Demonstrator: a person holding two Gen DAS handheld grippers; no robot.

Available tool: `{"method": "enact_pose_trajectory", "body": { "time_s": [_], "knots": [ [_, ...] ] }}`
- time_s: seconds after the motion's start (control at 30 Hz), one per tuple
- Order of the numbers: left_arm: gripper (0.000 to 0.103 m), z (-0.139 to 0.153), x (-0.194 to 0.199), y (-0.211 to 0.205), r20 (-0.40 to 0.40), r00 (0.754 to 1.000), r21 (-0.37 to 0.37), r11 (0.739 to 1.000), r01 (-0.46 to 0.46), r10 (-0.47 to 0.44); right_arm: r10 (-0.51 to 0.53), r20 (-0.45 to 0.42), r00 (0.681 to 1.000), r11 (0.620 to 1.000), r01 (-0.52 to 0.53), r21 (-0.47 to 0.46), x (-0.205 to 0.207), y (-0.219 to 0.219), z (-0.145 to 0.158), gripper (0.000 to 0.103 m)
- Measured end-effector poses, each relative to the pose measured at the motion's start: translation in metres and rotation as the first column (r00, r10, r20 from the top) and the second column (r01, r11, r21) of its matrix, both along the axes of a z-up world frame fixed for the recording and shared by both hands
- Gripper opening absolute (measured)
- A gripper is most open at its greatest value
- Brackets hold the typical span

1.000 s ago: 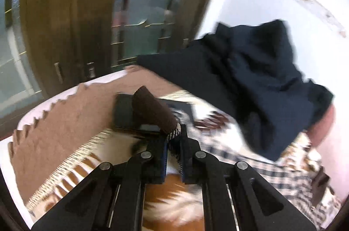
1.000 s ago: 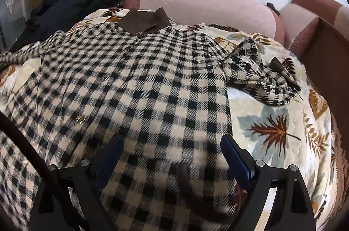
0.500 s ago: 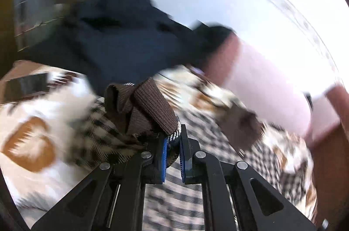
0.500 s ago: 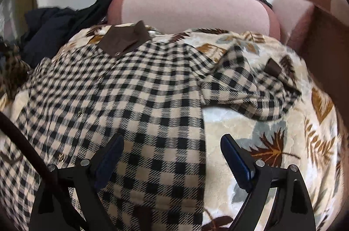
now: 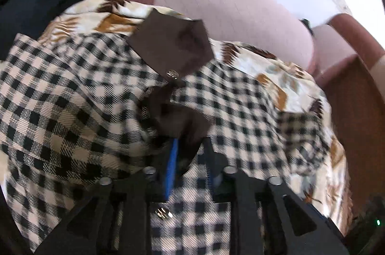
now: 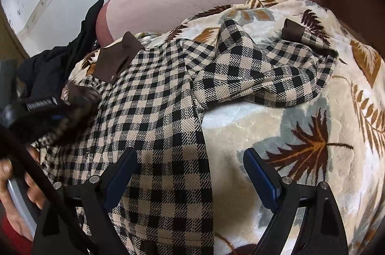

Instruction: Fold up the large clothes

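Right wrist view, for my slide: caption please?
Open right gripper hovers over checked shirt spread on leaf-print blanket.

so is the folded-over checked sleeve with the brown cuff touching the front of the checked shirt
Touching. The left wrist view shows the checked sleeve with its brown cuff lying on the shirt front.

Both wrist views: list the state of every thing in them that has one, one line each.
Black-and-cream checked shirt: spread flat, buttoned side up.
Brown collar: lying flat.
Left sleeve's brown cuff: carried over the shirt's chest, between the parted left tongs, which have just been opening.
Right sleeve: crumpled, unfolded.
Right tongs: open, empty.
Dark garment: heaped.
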State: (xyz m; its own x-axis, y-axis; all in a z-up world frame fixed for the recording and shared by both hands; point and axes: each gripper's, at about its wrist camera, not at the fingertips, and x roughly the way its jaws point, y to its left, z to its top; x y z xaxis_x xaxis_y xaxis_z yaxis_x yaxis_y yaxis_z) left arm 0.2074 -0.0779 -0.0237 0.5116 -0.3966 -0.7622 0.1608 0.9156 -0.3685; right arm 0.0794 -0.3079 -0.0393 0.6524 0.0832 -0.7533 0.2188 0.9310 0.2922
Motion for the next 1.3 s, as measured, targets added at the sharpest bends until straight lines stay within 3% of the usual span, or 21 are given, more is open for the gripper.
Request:
{"method": "enact_pose_trajectory", "body": {
  "time_s": [0.07, 0.17, 0.27, 0.4, 0.5, 0.7, 0.8, 0.93, 0.97, 1.0, 1.03, 1.17, 1.3],
  "knots": [
    [0.047, 0.009, -0.009, 0.010, 0.006, 1.000, -0.014, 1.000, 0.001, -0.001, 0.013, 0.008, 1.000, 1.000, -0.013, 0.002, 0.001, 0.001, 0.001, 0.093],
    [0.063, 0.036, -0.034, 0.033, 0.055, 0.998, -0.026, 1.000, 0.002, 0.000, 0.034, 0.022, 0.999, 0.999, -0.034, 0.005, 0.000, 0.005, 0.003, 0.093],
    [0.074, 0.054, -0.062, 0.062, 0.108, 0.994, 0.032, 0.999, -0.029, 0.025, 0.071, 0.036, 0.997, 0.997, -0.071, 0.011, -0.003, 0.013, 0.003, 0.093],
    [0.074, 0.058, -0.088, 0.104, 0.173, 0.978, 0.191, 0.970, -0.150, 0.118, 0.117, 0.039, 0.992, 0.993, -0.115, -0.036, -0.008, 0.033, 0.003, 0.092],
    [0.074, 0.047, -0.091, 0.133, 0.173, 0.970, 0.232, 0.951, -0.206, 0.168, 0.169, 0.030, 0.985, 0.982, -0.166, -0.087, 0.006, 0.054, 0.012, 0.086],
    [0.074, 0.035, -0.074, 0.195, 0.107, 0.958, 0.150, 0.948, -0.281, 0.267, 0.238, 0.007, 0.971, 0.959, -0.234, -0.161, 0.077, 0.109, 0.031, 0.086],
    [0.074, 0.038, -0.068, 0.227, 0.095, 0.937, 0.124, 0.930, -0.346, 0.336, 0.258, -0.047, 0.965, 0.938, -0.262, -0.225, 0.119, 0.135, 0.025, 0.086],
    [0.074, 0.033, -0.061, 0.265, 0.025, 0.914, 0.043, 0.913, -0.406, 0.405, 0.235, -0.131, 0.963, 0.940, -0.259, -0.220, 0.155, 0.151, 0.006, 0.086],
    [0.074, 0.033, -0.060, 0.270, 0.015, 0.909, 0.030, 0.909, -0.417, 0.417, 0.239, -0.143, 0.960, 0.940, -0.266, -0.216, 0.158, 0.154, 0.003, 0.065],
    [0.074, 0.032, -0.060, 0.276, 0.009, 0.902, 0.026, 0.902, -0.432, 0.432, 0.247, -0.156, 0.956, 0.938, -0.276, -0.208, 0.160, 0.155, 0.002, 0.021],
    [0.074, 0.032, -0.060, 0.280, 0.006, 0.895, 0.030, 0.895, -0.446, 0.446, 0.255, -0.165, 0.953, 0.939, -0.285, -0.194, 0.161, 0.156, 0.003, 0.009],
    [0.074, 0.028, -0.057, 0.284, -0.020, 0.891, 0.023, 0.891, -0.453, 0.453, 0.204, -0.122, 0.971, 0.933, -0.231, -0.277, 0.161, 0.144, 0.024, 0.009],
    [0.074, 0.025, -0.053, 0.276, -0.030, 0.898, 0.021, 0.898, -0.439, 0.440, 0.101, -0.141, 0.985, 0.931, -0.143, -0.336, 0.164, 0.108, 0.031, 0.009]
  ]
}}
